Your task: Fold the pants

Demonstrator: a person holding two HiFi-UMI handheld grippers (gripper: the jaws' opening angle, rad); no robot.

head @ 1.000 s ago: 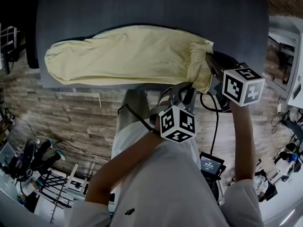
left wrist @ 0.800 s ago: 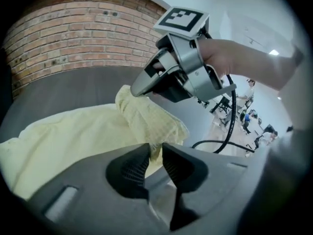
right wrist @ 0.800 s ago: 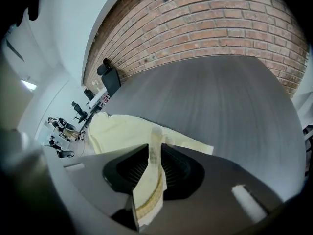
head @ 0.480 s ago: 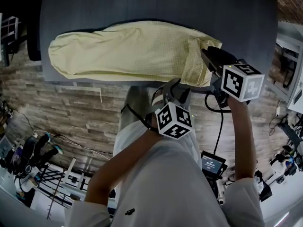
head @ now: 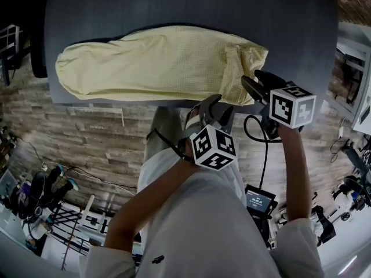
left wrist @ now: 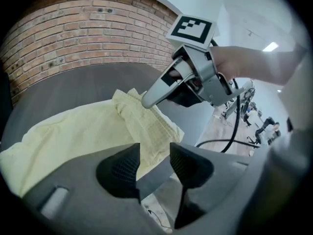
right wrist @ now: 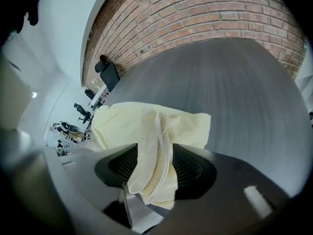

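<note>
Pale yellow pants (head: 156,62) lie folded lengthwise across the dark grey table (head: 174,4), waist end at the right. My left gripper (head: 210,104) hovers at the table's front edge. Its jaws have just been opening and stand open, with only the table edge showing between them (left wrist: 154,153). My right gripper (head: 250,83) is at the waist corner. Its jaws have just been opening too, and the waistband fold (right wrist: 155,146) hangs loosely between the parted pads. In the left gripper view the right gripper's fingertip (left wrist: 146,101) rests by the pants' corner.
The table's front edge (head: 145,103) runs just under the pants, with plank flooring below it. A black cable (head: 255,138) loops from the right gripper. A small screen device (head: 258,201) and cluttered gear (head: 35,196) sit on the floor. A brick wall (left wrist: 73,28) stands behind the table.
Both grippers have opened and let go of the waist end. That end no longer hangs over the front edge but lies on the table. The right gripper has drawn back and down.
</note>
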